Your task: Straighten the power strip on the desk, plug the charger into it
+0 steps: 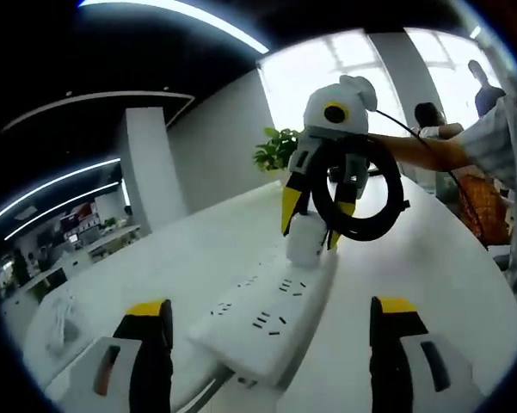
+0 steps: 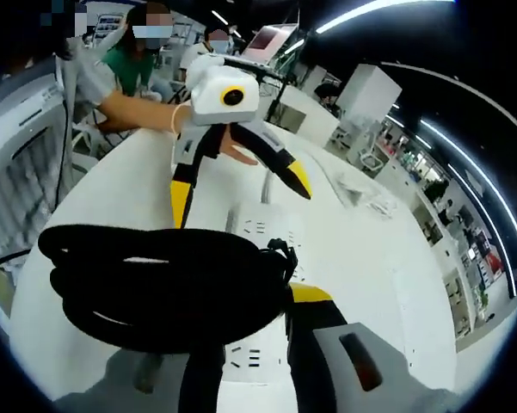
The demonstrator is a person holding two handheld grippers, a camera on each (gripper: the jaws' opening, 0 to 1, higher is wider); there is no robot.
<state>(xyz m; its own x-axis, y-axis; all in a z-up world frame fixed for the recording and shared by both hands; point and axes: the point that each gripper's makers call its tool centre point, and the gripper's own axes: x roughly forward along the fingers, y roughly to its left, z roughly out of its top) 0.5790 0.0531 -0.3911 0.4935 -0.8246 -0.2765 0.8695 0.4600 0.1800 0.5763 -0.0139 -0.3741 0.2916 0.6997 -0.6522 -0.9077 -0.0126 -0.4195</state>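
The left gripper view is showing the white power strip [image 1: 271, 314] lengthwise on the white desk [image 1: 430, 267], running away from the left gripper [image 1: 271, 323], whose yellow-tipped jaws are standing wide apart on either side of the strip's near end without touching it. At the strip's far end the right gripper [image 1: 314, 219] is coming down from above, its jaws closing around the white charger [image 1: 303, 234], which is standing upright on the strip, with its black cable coil [image 1: 359, 191] hanging beside the jaws. Beyond the strip, a green plant [image 1: 275, 148] is sitting before bright windows. The right gripper view is giving what that one lacks: the coil [image 2: 155, 288] up close, bunched thick across the jaws and hiding the charger, and the strip's [image 2: 262, 228] socket face lying beneath it. Past the strip, the left gripper [image 2: 241, 189] is hanging open over the desk [image 2: 387, 258], a person's hand [image 2: 241, 148] behind it.
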